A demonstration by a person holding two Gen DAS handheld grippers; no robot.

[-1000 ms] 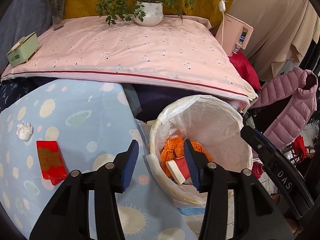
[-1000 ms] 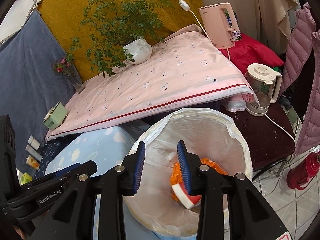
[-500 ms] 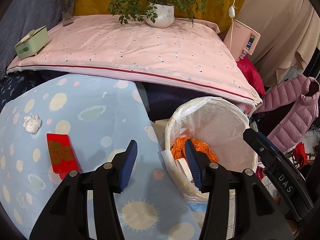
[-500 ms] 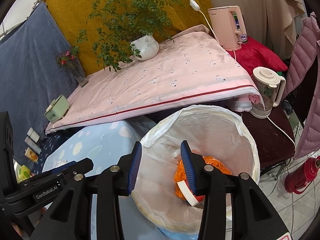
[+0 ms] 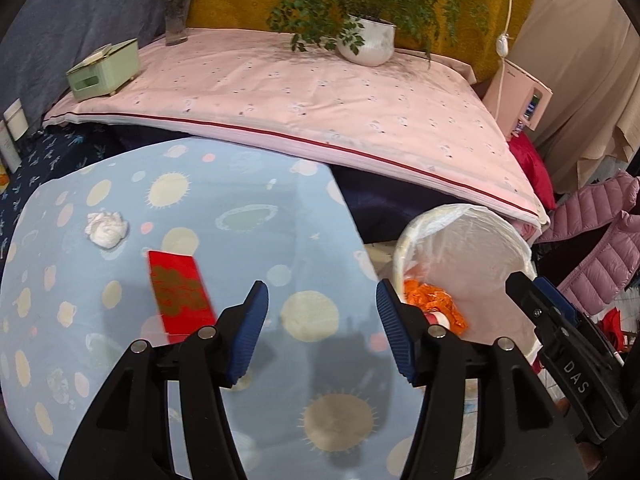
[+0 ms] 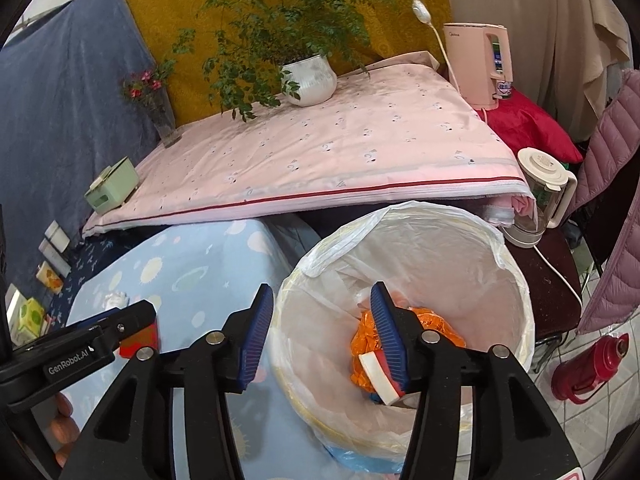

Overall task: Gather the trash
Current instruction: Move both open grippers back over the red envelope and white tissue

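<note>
A red packet with gold print (image 5: pixel 178 294) and a crumpled white tissue (image 5: pixel 106 229) lie on the light blue patterned cloth (image 5: pixel 224 208). My left gripper (image 5: pixel 318 328) is open and empty above the cloth, right of the red packet. A white bin with a plastic liner (image 6: pixel 404 216) stands to the right and holds orange wrapping (image 6: pixel 366 334) and a red and white piece (image 6: pixel 378 374); it also shows in the left wrist view (image 5: pixel 464 248). My right gripper (image 6: pixel 320 336) is open and empty over the bin's left rim.
A pink covered table (image 5: pixel 304 92) behind holds a green tissue box (image 5: pixel 102 68), a flower vase (image 5: pixel 176 12) and a potted plant (image 5: pixel 366 40). A pink kettle (image 6: pixel 478 64), a blender jug (image 6: pixel 538 196), a red flask (image 6: pixel 588 364) and a pink jacket (image 5: pixel 596 240) are on the right.
My left gripper has swung left, from over the bin to over the blue cloth, and its jaws have opened wider. The right gripper has drawn back a little and opened wider.
</note>
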